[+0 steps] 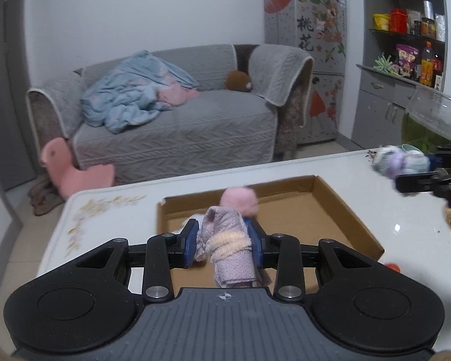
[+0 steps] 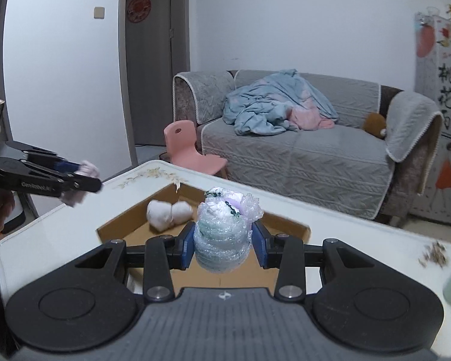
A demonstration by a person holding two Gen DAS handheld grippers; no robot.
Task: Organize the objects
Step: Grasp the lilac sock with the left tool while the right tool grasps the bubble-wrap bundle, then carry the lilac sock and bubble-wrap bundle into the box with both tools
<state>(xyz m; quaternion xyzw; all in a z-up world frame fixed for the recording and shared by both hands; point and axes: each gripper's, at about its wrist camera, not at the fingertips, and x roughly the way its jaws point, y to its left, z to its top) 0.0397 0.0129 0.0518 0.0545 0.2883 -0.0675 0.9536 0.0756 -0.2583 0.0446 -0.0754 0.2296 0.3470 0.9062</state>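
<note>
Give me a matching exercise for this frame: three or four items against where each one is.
Items:
1. pink rolled cloth
2. bubble-wrap bundle
3. white sock ball
4. blue blanket

Places:
A. on the sofa
B. in the left gripper
C. lying in the cardboard box
D. in the right gripper

Pairs: 1-B, 2-D, 3-C, 4-A

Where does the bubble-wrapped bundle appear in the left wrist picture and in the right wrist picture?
Left wrist view: bubble-wrapped bundle at the right edge, blurred, in the right gripper.
Right wrist view: low centre, clamped between the blue pads.
Shared landmark: the cardboard box on the white table.
</note>
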